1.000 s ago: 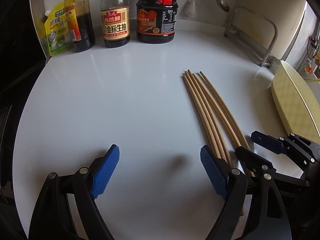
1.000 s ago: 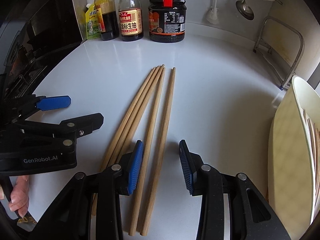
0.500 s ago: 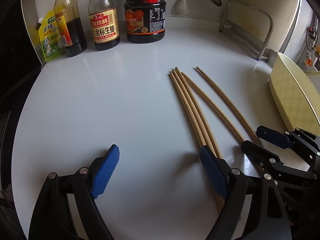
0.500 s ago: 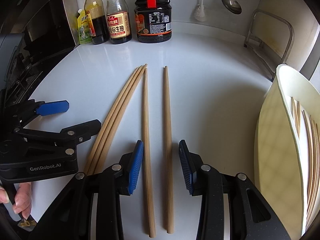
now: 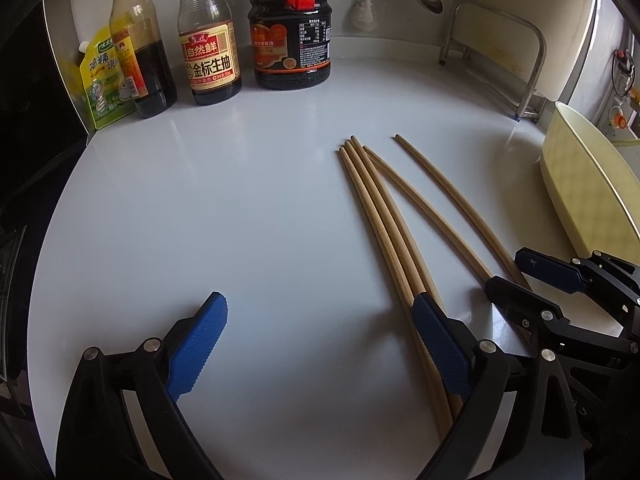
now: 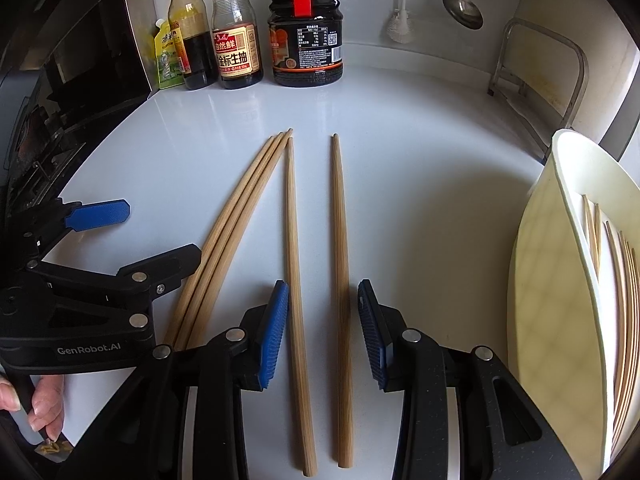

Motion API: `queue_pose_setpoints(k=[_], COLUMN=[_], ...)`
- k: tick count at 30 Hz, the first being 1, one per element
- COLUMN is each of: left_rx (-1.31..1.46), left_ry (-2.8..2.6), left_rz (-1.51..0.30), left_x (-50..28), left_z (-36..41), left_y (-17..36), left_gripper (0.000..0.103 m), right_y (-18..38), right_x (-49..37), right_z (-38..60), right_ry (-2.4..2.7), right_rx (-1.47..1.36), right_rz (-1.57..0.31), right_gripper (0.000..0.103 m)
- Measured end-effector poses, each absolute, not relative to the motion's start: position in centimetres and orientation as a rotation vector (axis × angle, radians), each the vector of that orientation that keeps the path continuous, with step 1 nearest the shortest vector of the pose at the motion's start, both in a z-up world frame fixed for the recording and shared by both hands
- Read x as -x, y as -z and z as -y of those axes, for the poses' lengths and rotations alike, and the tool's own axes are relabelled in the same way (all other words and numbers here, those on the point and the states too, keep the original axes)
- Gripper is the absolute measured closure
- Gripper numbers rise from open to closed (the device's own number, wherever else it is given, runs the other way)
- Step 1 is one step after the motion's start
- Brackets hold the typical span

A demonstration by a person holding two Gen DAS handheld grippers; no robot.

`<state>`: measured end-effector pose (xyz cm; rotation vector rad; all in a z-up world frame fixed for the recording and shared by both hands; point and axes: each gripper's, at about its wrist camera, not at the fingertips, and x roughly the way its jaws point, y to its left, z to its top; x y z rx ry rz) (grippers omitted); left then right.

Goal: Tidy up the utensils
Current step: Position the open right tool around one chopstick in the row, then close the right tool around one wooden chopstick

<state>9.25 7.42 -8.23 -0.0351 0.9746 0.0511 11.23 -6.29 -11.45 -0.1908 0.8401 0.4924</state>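
Chopsticks (image 6: pixel 294 240) on counter (image 6: pixel 420 184) near sauce bottles (image 6: pixel 236 28); two between unclosed right gripper (image 6: pixel 323 328), left gripper (image 5: pixel 320 344) opening, empty.

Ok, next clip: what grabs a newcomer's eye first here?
Five long wooden chopsticks lying on the white counter, two of them between the right gripper pads, which do not touch them. Then the dark sauce bottles lined up along the back wall, and the cream holder at the right edge with more sticks inside.

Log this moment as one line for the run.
left gripper: opening, empty | right gripper: open, straddling two wooden chopsticks | three wooden chopsticks: bunched on white counter
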Motion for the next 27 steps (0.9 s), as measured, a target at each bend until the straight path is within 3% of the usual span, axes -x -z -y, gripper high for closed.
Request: queue_pose_setpoints(k=[27], left_rx=[0.028], left_ry=[-0.082], left_rz=[-1.008], left_x=[-9.4], left_z=[-7.9], left_y=[8.9], left_gripper=[0.005], right_y=[11.4], right_x=[-11.5], right_z=[6.5], right_ry=[-0.485], right_rx=[0.186], right_rz=[-0.839], right_gripper=[0.067])
